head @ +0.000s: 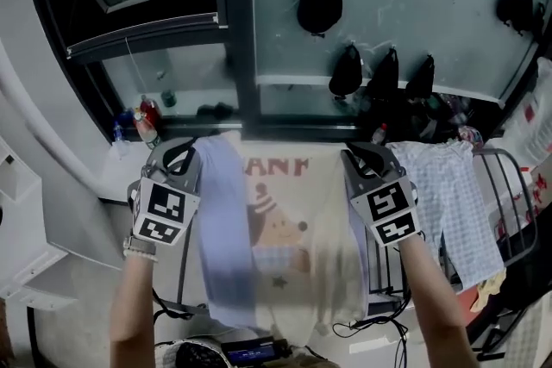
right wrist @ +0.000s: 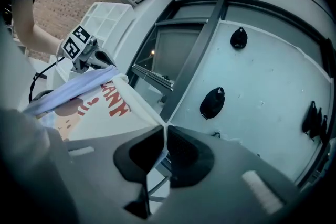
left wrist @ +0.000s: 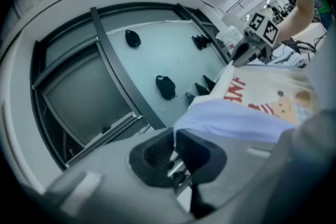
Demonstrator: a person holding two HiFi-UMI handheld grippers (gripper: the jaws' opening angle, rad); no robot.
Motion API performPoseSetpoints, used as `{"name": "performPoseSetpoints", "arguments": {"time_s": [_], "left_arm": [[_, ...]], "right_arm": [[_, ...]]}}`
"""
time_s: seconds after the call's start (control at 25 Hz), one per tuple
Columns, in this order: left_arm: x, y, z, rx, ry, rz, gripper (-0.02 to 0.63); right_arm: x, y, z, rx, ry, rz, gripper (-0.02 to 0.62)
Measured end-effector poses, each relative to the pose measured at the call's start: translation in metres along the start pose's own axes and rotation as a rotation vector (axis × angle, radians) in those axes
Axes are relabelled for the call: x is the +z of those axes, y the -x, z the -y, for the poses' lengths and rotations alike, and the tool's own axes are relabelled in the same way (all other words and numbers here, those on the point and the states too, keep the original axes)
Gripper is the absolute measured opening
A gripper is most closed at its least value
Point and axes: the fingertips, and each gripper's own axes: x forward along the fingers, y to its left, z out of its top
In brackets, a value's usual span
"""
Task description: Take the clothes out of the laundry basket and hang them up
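Note:
A cream T-shirt (head: 293, 220) with red lettering and a cartoon bear hangs spread between my two grippers, in front of a window. A lavender part of the cloth (head: 222, 220) runs down its left side. My left gripper (head: 183, 155) is shut on the lavender top corner (left wrist: 220, 118), with the fabric edge pinched between the pads. At the other top corner my right gripper (head: 362, 158) is shut on the cream cloth (right wrist: 105, 113). In the left gripper view the right gripper (left wrist: 247, 52) shows across the shirt. The right gripper view shows the left gripper (right wrist: 97, 57) likewise.
A drying rack (head: 504, 185) stands at the right with a pale checked garment (head: 448, 185) draped over it. Black hook-like things (head: 319, 3) stick to the window pane. Bottles (head: 147, 121) stand on the sill at the left. Cables and a dark device (head: 250, 351) lie on the floor below.

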Motion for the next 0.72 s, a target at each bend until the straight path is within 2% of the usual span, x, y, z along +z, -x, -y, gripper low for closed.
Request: {"name": "performPoseSetpoints", "arguments": {"time_s": [0.28, 0.52, 0.64, 0.68, 0.72], "left_arm": [[-0.023, -0.074, -0.025, -0.044, 0.042, -0.001, 0.008], [-0.033, -0.110, -0.029, -0.061, 0.047, -0.008, 0.008], [-0.051, -0.130, -0.021, -0.108, 0.087, -0.056, 0.014], [-0.064, -0.138, -0.015, -0.137, 0.121, -0.097, 0.055], [-0.079, -0.144, -0.008, -0.168, 0.154, -0.146, 0.136]], "right_arm": [[-0.010, -0.067, 0.020, -0.016, -0.021, -0.051, 0.023], [-0.024, -0.099, 0.030, -0.020, -0.053, -0.084, 0.023], [-0.041, -0.117, 0.030, -0.007, -0.081, -0.111, 0.025], [-0.049, -0.123, 0.027, 0.012, -0.098, -0.130, 0.028], [-0.058, -0.129, 0.022, 0.034, -0.116, -0.149, 0.077]]}}
